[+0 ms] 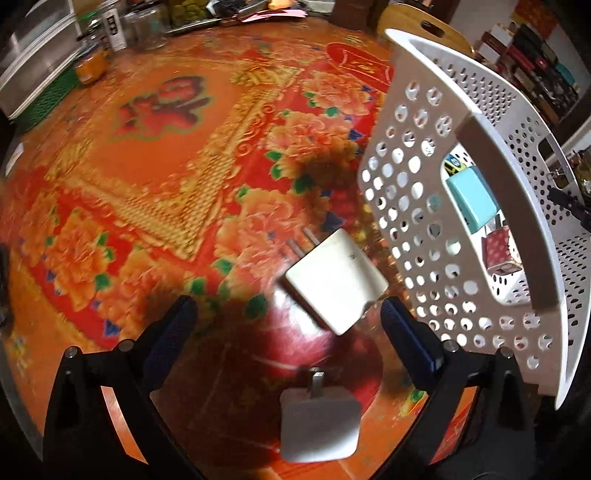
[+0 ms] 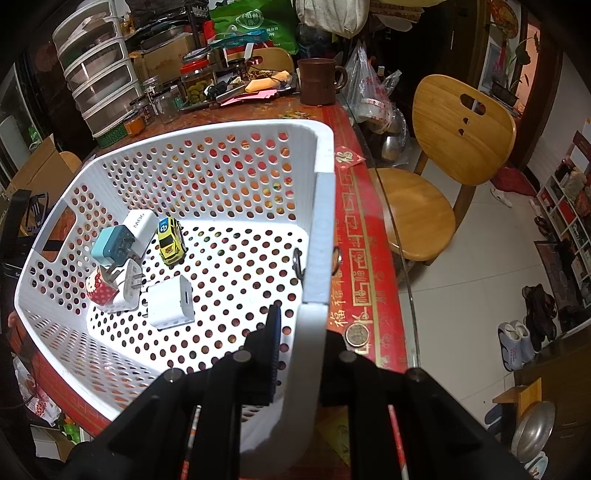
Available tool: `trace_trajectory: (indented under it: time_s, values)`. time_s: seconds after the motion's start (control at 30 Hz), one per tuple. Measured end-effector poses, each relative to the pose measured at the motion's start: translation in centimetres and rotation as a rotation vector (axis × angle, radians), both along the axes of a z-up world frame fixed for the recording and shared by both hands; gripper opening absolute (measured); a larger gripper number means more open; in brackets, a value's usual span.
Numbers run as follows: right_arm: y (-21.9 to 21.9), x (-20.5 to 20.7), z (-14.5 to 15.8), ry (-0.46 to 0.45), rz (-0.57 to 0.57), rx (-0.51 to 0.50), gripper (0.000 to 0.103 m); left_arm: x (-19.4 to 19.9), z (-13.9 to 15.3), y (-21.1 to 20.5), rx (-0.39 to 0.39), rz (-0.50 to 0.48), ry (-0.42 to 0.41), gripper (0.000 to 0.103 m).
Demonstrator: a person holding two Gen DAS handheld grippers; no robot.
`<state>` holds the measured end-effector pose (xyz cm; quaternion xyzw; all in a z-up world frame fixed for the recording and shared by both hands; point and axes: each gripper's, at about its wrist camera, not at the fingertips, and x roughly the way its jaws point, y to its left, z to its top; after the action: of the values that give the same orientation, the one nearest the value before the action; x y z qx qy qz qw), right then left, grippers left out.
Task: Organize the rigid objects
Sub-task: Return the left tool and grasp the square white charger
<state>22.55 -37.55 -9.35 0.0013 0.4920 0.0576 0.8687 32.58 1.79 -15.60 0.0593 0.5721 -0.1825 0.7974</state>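
White perforated plastic made up the basket (image 2: 236, 173), and the right gripper (image 2: 301, 332) had its jaws closed on the near rim, one black finger inside the wall and one outside. Nearest on the basket floor lay a white cube-shaped charger (image 2: 170, 302). Just beyond it, a small white plug adapter (image 2: 131, 286) touched a red polka-dot cartoon charger (image 2: 99, 291), and a light blue charger (image 2: 112, 247) leaned over both, resting against a white rectangular power block (image 2: 140, 225). A yellow toy car (image 2: 170, 240) sat just beside that block, farther in. Outside the basket, a silver coin (image 2: 356, 335) lay on the red patterned table edge (image 2: 364, 258) — near the gripper's outer finger.

In the left wrist view, the left gripper (image 1: 288, 321) stood wide open, holding nothing. Closest to the camera, between the finger bases, lay a white flat-pronged wall charger (image 1: 319, 430) on the glossy orange floral tablecloth (image 1: 147, 166). Farther on, between the fingertips but blurred, was a second white square charger (image 1: 334, 282); whether it touched either pad I could not tell. The basket stood just to the right of it, the blue charger visible through its handle slot. At the far edge of the table stood glass jars (image 1: 147, 26) and a clear plastic drawer unit (image 1: 33, 62).
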Motion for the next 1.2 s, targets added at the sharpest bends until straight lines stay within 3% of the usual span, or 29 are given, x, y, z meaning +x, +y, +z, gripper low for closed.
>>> trace_trajectory:
  time_s: [0.17,0.3,0.43,0.57,0.9,1.0,1.2]
  values:
    - [0.0,0.0,0.0,0.0,0.001,-0.001,0.013,0.9,-0.9,-1.1,-0.004,-0.042,-0.002,0.096]
    - [0.0,0.0,0.0,0.0,0.002,0.0,0.013,1.6,-1.1,-1.3,-0.061,-0.055,0.014,0.08]
    - [0.0,-0.1,0.0,0.0,0.002,-0.002,0.013,1.7,-0.7,-1.2,-0.076,-0.073,0.01,0.073]
    - [-0.1,-0.1,0.0,0.0,0.003,0.0,0.013,1.9,-1.0,-1.9,-0.088,-0.098,0.026,0.073]
    - [-0.1,-0.1,0.0,0.001,0.003,-0.002,0.013,2.6,-1.4,-0.8,-0.142,-0.019,0.054,0.067]
    - [-0.1,-0.1,0.0,0.0,0.003,-0.003,0.013,2.9,-0.9,0.3,-0.081,0.032,0.017,0.067]
    - [-0.2,-0.1,-0.1,0.0,0.004,-0.001,0.013,2.9,-0.9,1.4,-0.07,0.052,0.017,0.067]
